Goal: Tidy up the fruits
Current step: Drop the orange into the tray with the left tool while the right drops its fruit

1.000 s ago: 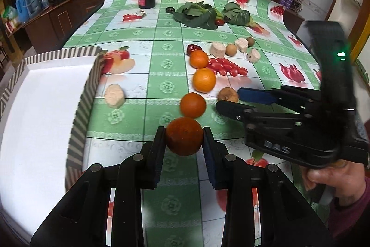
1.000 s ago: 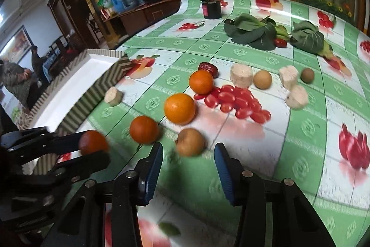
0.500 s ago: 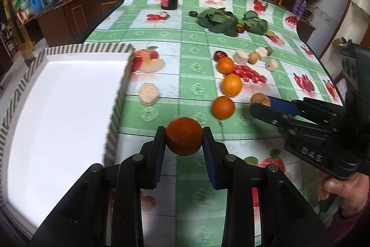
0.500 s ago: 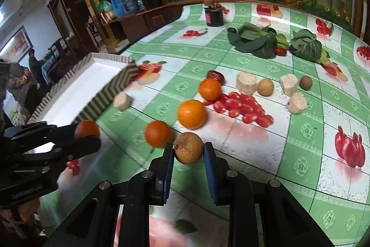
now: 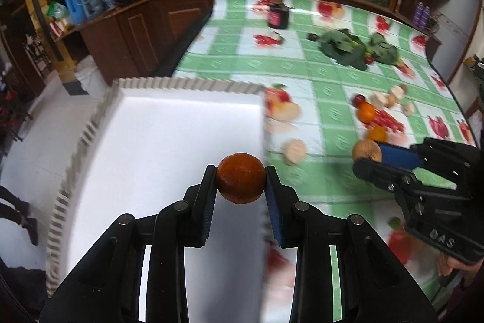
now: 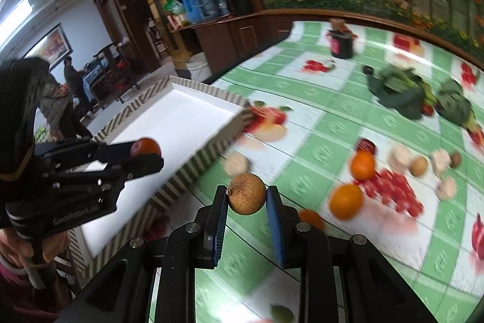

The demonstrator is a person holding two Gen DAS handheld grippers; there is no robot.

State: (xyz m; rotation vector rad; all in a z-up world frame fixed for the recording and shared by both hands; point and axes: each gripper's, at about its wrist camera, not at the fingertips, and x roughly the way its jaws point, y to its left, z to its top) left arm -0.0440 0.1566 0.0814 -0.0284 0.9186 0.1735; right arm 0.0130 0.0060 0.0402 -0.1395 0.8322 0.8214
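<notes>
My left gripper [image 5: 241, 171] is shut on a dark orange [image 5: 240, 178] and hangs above the right edge of the white tray, whose rim [image 5: 187, 82] is striped. In the right wrist view that left gripper [image 6: 148, 153] and its orange [image 6: 145, 145] appear over the tray's wall [image 6: 199, 162]. My right gripper [image 6: 246, 190] is shut on a round brown fruit [image 6: 246, 196], lifted above the tablecloth just right of the tray. The left wrist view shows the right gripper [image 5: 367, 155] with the brown fruit [image 5: 364, 150] at its tip. Three oranges [image 6: 346, 201] stay on the cloth.
A pale peeled piece [image 5: 295, 152] lies near the tray's right wall. More pale pieces, small brown fruits and a dark red fruit [image 6: 366, 145] lie farther right. Leafy greens [image 5: 348, 49] and a dark jar [image 5: 278, 15] stand at the back. People [image 6: 71, 74] are far left.
My right gripper closed on the brown fruit and lifted it off the cloth. Both grippers moved left and up toward the tray; the left one kept its orange.
</notes>
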